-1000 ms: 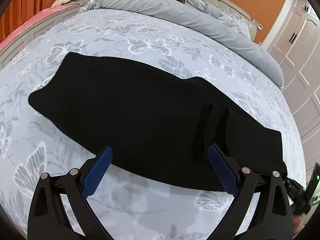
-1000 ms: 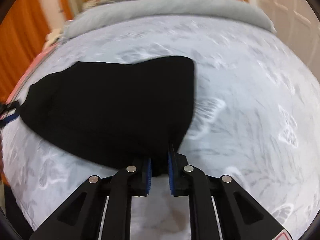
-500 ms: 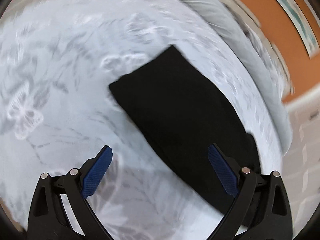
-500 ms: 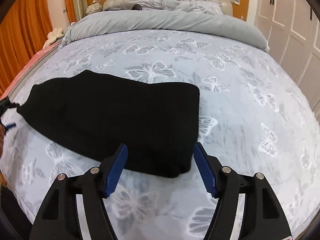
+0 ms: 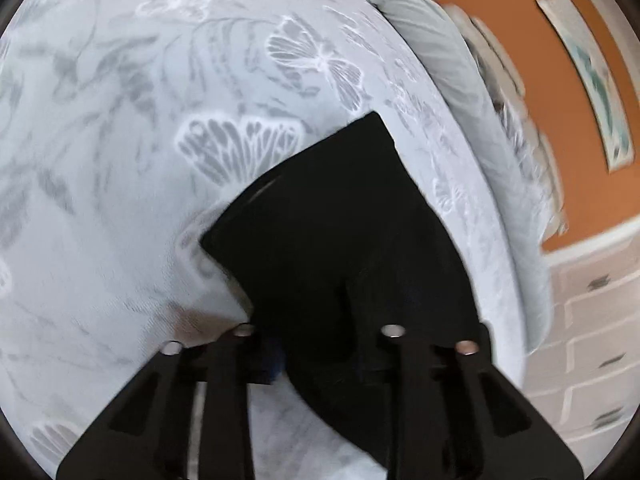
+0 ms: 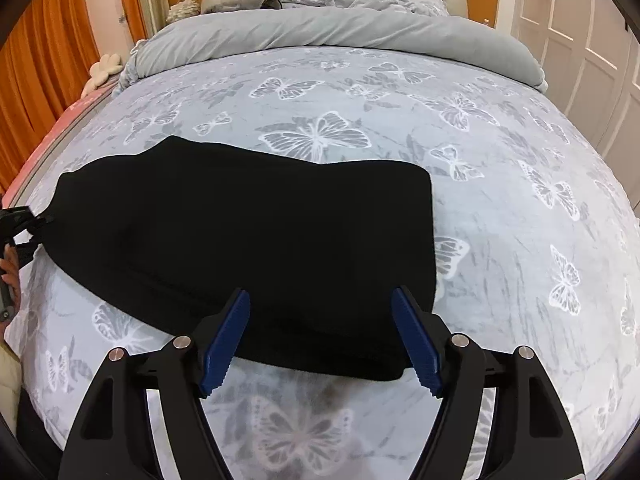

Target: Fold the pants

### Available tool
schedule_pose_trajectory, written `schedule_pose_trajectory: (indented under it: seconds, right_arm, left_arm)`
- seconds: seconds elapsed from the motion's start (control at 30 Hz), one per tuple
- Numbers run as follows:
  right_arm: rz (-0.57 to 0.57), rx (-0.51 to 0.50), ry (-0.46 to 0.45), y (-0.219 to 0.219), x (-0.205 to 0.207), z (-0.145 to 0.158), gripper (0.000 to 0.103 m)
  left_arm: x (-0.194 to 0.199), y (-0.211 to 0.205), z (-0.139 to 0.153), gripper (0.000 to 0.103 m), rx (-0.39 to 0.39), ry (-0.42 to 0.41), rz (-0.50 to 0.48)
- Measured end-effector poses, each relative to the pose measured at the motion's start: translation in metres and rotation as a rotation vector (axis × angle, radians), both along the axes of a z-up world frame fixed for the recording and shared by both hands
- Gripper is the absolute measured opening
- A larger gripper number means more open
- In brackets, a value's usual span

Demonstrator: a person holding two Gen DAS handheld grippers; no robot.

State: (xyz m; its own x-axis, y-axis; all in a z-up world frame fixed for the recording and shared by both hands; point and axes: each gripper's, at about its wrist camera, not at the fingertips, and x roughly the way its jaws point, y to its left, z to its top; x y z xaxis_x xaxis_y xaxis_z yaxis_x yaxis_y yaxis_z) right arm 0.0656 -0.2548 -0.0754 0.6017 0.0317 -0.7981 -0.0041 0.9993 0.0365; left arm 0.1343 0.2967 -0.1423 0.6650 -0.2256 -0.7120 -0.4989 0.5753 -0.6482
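My left gripper [image 5: 320,344] is closing its jaws on one end of the black knit pants [image 6: 256,240], cloth between them; my right gripper [image 6: 320,336] hangs over the opposite end, jaws opening, holding nothing. The pants lie flat on the pale blue butterfly-print bedspread [image 6: 500,200], apparently folded lengthwise already; I judge the crosswise folds remain. No containers show.
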Motion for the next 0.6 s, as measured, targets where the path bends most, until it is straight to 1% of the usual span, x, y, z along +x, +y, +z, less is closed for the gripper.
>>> schedule_pose_trajectory:
  seconds: [0.03,0.13,0.2,0.23,0.37,0.43,0.47,0.53,0.6]
  right_arm:
    - [-0.004,0.001,0.001,-0.002,0.001,0.000,0.071]
    - [-0.009,0.027,-0.012,-0.006,0.002,0.001,0.071]
    - [0.060,0.066,-0.039,0.006,0.002,0.003,0.072]
    - [0.103,0.072,-0.044,0.017,0.003,0.004,0.072]
    - [0.340,0.032,-0.051,0.095,0.011,-0.003,0.071]
    - [0.406,0.001,-0.057,0.129,0.017,-0.009,0.070]
    - [0.427,-0.012,-0.058,0.144,0.022,-0.013,0.066]
    - [0.428,-0.007,-0.047,0.160,0.035,-0.019,0.052]
    - [0.399,0.024,0.011,0.166,0.054,-0.032,0.011]
  left_arm:
    - [0.001,-0.001,0.003,0.020,0.006,-0.001,0.001]
    - [-0.001,-0.012,0.020,0.020,0.097,-0.012,-0.025]
    - [0.001,-0.015,0.022,0.020,0.118,-0.001,-0.022]
    - [0.001,-0.013,0.020,0.020,0.118,0.007,-0.018]
    - [0.002,-0.013,0.011,0.021,0.111,0.032,0.001]
    - [0.002,-0.013,0.011,0.021,0.130,0.034,-0.004]
    - [0.003,-0.014,0.012,0.021,0.140,0.034,-0.009]
    - [0.005,-0.015,0.013,0.022,0.160,0.036,-0.023]
    - [0.006,-0.014,0.011,0.023,0.161,0.038,-0.031]
